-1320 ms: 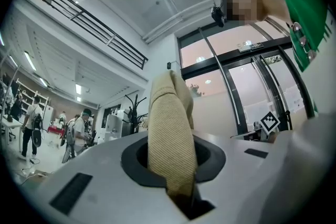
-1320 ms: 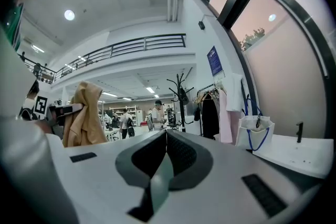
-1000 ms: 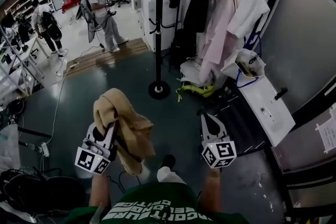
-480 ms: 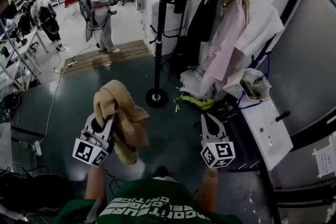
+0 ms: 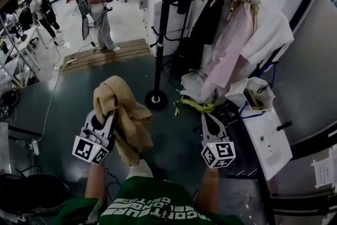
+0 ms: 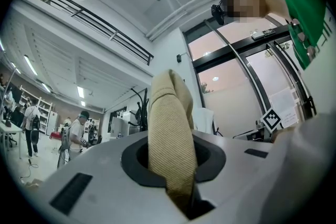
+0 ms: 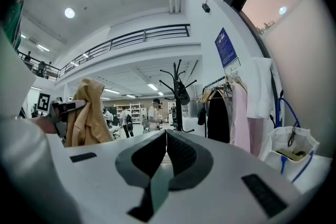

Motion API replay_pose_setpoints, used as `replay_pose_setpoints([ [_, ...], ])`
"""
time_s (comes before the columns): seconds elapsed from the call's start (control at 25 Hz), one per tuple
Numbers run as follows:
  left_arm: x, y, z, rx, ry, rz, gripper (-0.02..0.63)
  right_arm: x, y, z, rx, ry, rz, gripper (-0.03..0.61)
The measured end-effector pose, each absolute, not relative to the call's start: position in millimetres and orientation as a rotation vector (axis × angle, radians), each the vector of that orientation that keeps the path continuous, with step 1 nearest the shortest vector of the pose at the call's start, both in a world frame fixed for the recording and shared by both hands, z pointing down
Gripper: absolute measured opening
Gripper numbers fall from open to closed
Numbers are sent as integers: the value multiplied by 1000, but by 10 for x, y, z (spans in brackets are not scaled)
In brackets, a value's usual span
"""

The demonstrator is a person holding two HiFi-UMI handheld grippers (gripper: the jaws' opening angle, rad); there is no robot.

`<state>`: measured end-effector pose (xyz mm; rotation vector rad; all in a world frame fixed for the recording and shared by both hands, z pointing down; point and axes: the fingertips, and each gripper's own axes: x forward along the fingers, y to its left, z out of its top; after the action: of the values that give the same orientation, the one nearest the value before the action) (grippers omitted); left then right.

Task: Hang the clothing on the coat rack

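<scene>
A tan garment [image 5: 122,116] is draped over my left gripper [image 5: 108,113], whose jaws are shut on a fold of it. In the left gripper view the ribbed tan cloth [image 6: 170,139] rises straight up out of the jaws. The black coat rack [image 5: 160,23] stands ahead on a round base [image 5: 156,99], a dark item hanging from one upper hook. My right gripper [image 5: 208,119] is held level at the right, jaws shut and empty. In the right gripper view the coat rack [image 7: 178,97] stands ahead of the right gripper [image 7: 166,134], and the tan garment [image 7: 86,115] shows at the left.
A rail of hanging clothes [image 5: 231,34], pink, white and black, fills the right behind the rack. A white bag with blue handles [image 5: 253,93] and a white table [image 5: 271,137] stand at the right. Yellow-green straps [image 5: 192,104] lie on the floor. People [image 5: 97,2] stand at the back left.
Both grippers and the garment have moved forward toward the coat rack, whose base now lies closer. The grip on the garment is unchanged.
</scene>
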<state>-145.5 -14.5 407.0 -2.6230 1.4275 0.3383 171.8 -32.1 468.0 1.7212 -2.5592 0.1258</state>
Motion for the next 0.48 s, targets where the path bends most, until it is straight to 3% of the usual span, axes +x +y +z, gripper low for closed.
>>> replay_pose_setpoints([
  [0.48,-1492,-1072,4008,-2627,1384,344,55,1685,-1224,4652,1752,-2548,125,9],
])
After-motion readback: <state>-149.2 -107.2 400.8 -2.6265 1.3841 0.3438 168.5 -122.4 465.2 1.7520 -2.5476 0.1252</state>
